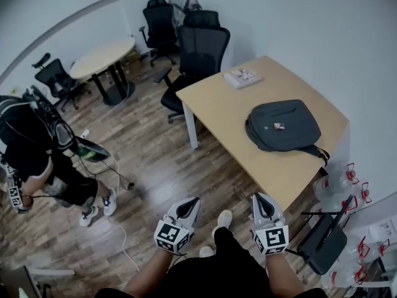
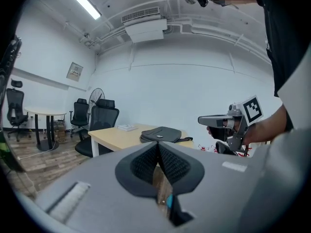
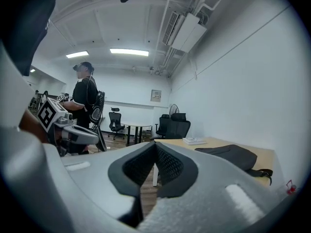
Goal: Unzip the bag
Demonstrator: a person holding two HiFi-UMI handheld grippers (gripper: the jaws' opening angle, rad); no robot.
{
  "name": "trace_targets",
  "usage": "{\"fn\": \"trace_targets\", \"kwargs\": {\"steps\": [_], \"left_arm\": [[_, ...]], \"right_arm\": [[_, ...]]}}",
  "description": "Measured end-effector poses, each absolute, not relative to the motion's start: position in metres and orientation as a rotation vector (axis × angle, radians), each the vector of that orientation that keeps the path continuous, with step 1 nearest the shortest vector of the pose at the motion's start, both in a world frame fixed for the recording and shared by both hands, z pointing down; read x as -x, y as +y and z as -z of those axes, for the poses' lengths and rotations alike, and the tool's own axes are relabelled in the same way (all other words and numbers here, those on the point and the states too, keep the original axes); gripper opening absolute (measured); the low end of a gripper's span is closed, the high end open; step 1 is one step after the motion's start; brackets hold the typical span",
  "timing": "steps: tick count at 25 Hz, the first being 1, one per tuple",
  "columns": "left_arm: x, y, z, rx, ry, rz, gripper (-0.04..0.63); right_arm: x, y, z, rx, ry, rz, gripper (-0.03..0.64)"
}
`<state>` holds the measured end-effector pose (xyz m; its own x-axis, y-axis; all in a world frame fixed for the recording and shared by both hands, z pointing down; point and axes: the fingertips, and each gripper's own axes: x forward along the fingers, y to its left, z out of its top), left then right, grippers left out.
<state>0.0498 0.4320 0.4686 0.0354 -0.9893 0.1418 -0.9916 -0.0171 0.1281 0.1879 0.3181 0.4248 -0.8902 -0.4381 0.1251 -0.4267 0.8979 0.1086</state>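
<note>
Although a small tag [image 1: 278,126] sits on the bag [image 1: 294,129], its print is too small to read. The same goes for a notice [image 2: 75,71] on the wall in the left gripper view. The only clear patterns are the black-and-white square markers on the grippers' cubes.

At the left of the head view a second person [image 1: 34,144] in dark clothes stands on the wood floor [image 1: 155,166]. A round table [image 1: 102,56] and black chairs [image 1: 201,48] stand beyond. The left gripper [image 1: 190,203] is held low over the floor, short of the desk [image 1: 223,113]. Its jaws are pressed together with nothing between them. The right gripper [image 1: 261,199], beside it and near the desk's front edge, is likewise closed and empty.

The bag is dark grey, soft and rounded. It lies flat on the right half of the desk, toward the wall and well apart from both grippers. A strap trails off its right end, and it looks closed as far as the views show. A white booklet [image 1: 242,76] lies at the desk's far corner.

Only the head view shows the clear bottles [image 1: 340,182] with red fittings on the floor to the right of the desk. Only the left gripper view shows the ceiling air unit [image 2: 143,28] and strip light [image 2: 81,0], with the right gripper in its hand at the right. Only the right gripper view shows the second person standing upright, with the left gripper at its left edge.
</note>
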Motion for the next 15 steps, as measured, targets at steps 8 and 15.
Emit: {"fn": "trace_targets", "kwargs": {"steps": [8,15], "left_arm": [[-0.019,0.372,-0.478,-2.135,-1.994,-0.065,0.019],[0.017,0.288,-0.482,-2.175,-1.936,-0.136,0.020]], "right_arm": [[-0.152,0.262,-0.438,-0.702,-2.917,0.053,0.003],[-0.118,0.191,-0.454,-0.734,-2.882,-0.006,0.003]]}}
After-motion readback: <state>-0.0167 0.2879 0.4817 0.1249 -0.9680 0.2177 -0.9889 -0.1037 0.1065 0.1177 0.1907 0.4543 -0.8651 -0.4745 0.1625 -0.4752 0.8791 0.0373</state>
